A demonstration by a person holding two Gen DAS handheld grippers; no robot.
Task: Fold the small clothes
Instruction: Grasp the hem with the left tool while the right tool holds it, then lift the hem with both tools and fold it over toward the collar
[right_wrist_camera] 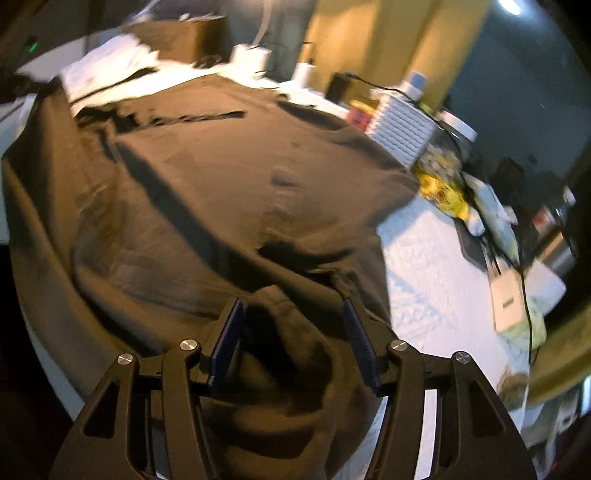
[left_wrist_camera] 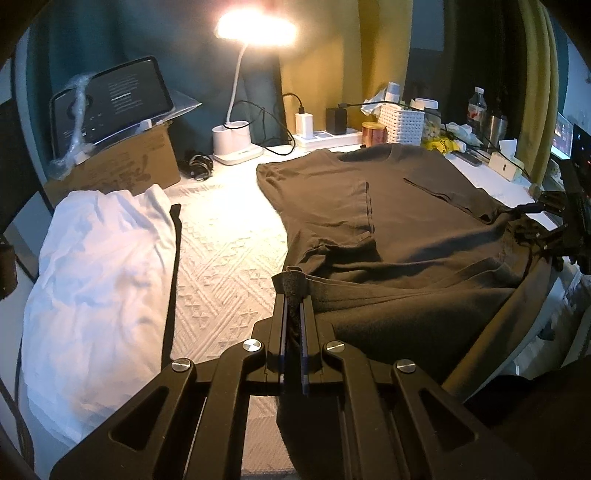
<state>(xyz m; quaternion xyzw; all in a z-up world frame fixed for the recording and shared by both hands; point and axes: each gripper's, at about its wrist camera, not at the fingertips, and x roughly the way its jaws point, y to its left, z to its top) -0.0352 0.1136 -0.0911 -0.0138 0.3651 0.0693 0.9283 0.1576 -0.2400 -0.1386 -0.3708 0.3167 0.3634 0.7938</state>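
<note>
In the left wrist view, the left gripper [left_wrist_camera: 293,295] sits at the lower centre of the frame with its jaws clenched on a fold of the dark brown T-shirt [left_wrist_camera: 388,221], the cloth bunched between the pads and pulled up into a small peak at the fingertips. The shirt spreads across the centre and right of that frame on the white patterned tabletop [left_wrist_camera: 221,240], its collar toward the upper right and one sleeve folded in over the body. The right gripper [left_wrist_camera: 532,229] shows at the far right edge of this view, at the shirt's other side.

In the blurred right wrist view, the right gripper [right_wrist_camera: 293,321] is at the lower centre, its jaws standing wide apart and released; a rumpled hump of the same shirt [right_wrist_camera: 221,177] lies between them, but the pads do not press on it.

A crumpled white garment [left_wrist_camera: 99,266] lies at the left of the left wrist frame, apart from the brown shirt. Along the back of the tabletop stand a cardboard box [left_wrist_camera: 125,162] bearing a tablet [left_wrist_camera: 110,99], a lit desk lamp [left_wrist_camera: 255,27], a power strip [left_wrist_camera: 328,138] and a white basket [left_wrist_camera: 400,125].
</note>
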